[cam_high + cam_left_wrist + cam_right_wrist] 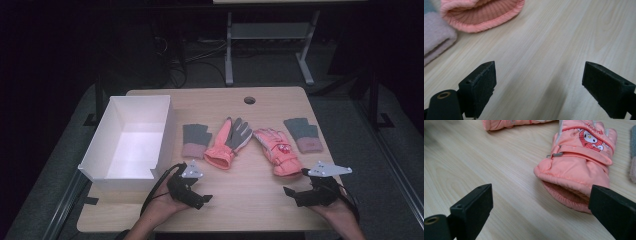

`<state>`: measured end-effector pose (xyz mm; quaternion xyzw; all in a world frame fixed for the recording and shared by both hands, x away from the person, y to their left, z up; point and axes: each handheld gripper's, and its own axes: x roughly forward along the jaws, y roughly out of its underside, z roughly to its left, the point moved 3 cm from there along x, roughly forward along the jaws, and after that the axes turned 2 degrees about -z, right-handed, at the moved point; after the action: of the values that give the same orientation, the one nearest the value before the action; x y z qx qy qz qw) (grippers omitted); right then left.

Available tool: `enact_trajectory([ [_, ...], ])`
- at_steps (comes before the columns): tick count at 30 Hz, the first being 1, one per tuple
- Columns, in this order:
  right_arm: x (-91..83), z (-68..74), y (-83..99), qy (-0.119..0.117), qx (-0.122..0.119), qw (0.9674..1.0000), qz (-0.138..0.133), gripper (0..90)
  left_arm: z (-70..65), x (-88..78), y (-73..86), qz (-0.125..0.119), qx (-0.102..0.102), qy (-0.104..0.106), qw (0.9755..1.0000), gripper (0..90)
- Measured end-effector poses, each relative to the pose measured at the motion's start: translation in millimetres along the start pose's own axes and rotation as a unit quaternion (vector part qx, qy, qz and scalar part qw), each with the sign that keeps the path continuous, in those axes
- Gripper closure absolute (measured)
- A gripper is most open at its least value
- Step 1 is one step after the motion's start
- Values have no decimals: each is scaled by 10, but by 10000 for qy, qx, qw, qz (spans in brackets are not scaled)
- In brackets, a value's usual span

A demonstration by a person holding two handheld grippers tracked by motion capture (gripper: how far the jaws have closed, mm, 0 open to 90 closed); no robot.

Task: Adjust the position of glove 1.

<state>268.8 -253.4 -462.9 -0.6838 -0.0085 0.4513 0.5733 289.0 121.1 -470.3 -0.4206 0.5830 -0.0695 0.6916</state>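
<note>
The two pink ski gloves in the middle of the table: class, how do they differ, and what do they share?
The left pink glove lies palm up, showing a grey palm and fingers; the right pink glove lies back up, all pink with a cartoon patch and a strap. The left pink glove's fingers lean to the right in the high view; the right pink glove's lean to the left, so their tips nearly meet. Both lie flat on the wooden table, cuffs toward the person.

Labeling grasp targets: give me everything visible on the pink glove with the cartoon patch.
The pink glove with the cartoon patch is a padded, smooth-shelled ski-type glove, coral pink, lying flat on the wooden table back side up. A red dotted patch with a white cartoon face sits near the fingers, and a strap with a grey buckle crosses the wrist. The ribbed cuff gapes open toward the right claw, which stands open just short of it. Its fingertips meet the other pink glove.
</note>
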Motion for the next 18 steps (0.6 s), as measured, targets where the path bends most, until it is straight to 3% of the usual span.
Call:
enact_trajectory([
  [10,-26,-41,-43,-41,103,9999,41,67,37,-1,16,-69,-68,56,9999,130],
  [15,-38,-110,-166,226,128,9997,11,104,29,0,29,-60,-52,73,9999,130],
  [18,-32,-193,-242,481,271,9985,-12,137,10,-6,22,-97,-49,77,9999,134],
])
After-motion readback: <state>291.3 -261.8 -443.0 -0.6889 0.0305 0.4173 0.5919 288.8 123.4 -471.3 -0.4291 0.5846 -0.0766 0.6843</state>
